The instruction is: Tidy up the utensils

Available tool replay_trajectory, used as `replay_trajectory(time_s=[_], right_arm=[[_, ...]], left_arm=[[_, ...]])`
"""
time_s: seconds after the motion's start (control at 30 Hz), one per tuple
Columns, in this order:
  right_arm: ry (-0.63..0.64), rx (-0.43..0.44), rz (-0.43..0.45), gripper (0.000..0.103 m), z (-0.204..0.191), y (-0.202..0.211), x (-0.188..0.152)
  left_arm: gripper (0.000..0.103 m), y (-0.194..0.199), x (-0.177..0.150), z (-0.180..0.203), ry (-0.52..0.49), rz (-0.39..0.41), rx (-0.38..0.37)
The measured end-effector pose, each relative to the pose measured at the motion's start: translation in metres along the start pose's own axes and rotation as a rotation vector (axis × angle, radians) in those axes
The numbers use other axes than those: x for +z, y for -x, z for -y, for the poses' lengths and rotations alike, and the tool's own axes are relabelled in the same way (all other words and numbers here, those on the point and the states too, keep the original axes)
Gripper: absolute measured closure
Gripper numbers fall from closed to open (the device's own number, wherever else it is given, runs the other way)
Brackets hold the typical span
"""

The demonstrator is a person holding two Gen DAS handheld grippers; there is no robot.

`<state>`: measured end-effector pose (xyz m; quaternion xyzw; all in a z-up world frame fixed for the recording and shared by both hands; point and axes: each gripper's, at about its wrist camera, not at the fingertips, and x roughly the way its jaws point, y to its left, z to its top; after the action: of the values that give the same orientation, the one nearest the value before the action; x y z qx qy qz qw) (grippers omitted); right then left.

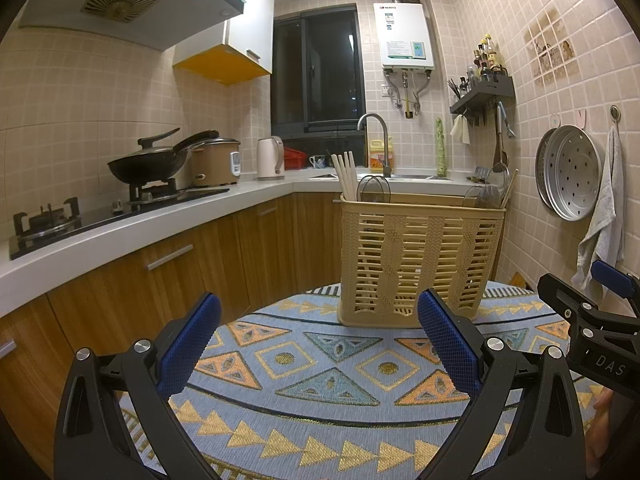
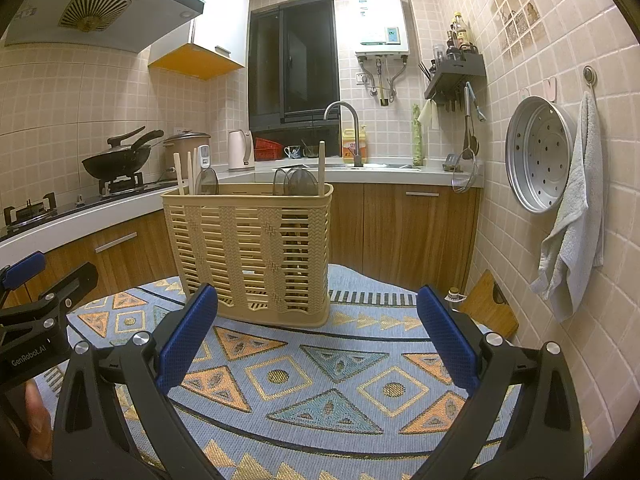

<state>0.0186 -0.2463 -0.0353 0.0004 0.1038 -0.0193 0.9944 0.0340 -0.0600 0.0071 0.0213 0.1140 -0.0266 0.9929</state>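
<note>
Blue pads of my left gripper point(image 1: 318, 344) fill the bottom of the left wrist view, spread wide with nothing between them; my right gripper point(image 2: 318, 344) is spread the same way and just as empty in the lower part of its own view. Both hang over the patterned tablecloth point(image 1: 320, 392).

Centre frame in both views stands the beige slotted utensil basket point(image 1: 416, 264), upright on the far part of the cloth. Out of its top poke pale chopsticks point(image 1: 346, 176) at the left end, a single pale stick point(image 2: 321, 166) toward the right end, and dark translucent spoon or ladle heads point(image 1: 374, 190) — I cannot tell exactly which. No loose utensil shows on the cloth.

My guess is that either everything is already in the basket, or sorting within it is about to begin. Any next move calls for reaching up and over the rim, then closing on one thin handle without tipping the light basket — the other gripper could steady its wall.

Behind, toward the upper left, a wok point(image 1: 148, 164) sits on the stove; a towel point(image 2: 572, 216) hangs at the right edge
</note>
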Motion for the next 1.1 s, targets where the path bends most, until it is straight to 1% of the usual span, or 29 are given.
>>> replay_trajectory(time_s=[1.1], right_arm=[[-0.007,-0.002,-0.006,0.008,0.0006,-0.0018,-0.0019]], left_arm=[[0.008,-0.0041,-0.0024,-0.0023,-0.003,-0.014,-0.002]])
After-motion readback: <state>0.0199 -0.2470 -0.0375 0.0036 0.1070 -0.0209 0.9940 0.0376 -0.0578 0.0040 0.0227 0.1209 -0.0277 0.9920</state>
